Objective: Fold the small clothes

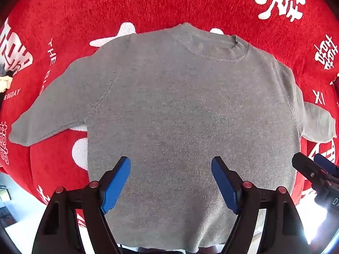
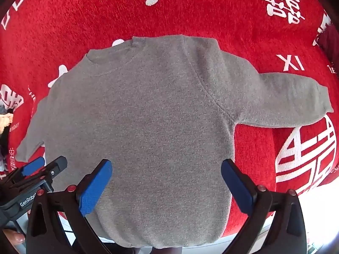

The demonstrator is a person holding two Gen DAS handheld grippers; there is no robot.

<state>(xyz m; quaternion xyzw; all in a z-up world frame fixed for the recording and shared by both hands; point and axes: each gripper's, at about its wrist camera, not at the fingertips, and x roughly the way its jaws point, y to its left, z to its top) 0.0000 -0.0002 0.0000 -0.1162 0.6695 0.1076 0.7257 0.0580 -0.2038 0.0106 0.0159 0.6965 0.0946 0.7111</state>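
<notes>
Red blanket rings the flat grey sweater — both grippers' fingers spread, empty, above its hem.

- A small grey sweater lies flat and face up, spread open and not yet folded.
- Its ribbed round collar points away, and the hem is nearest, reaching the near edge of the surface.
- Both sleeves are spread out to the sides and angled a little toward the hem: left sleeve, right sleeve.
- The knit looks soft, fuzzy and mostly smooth.
</notes>
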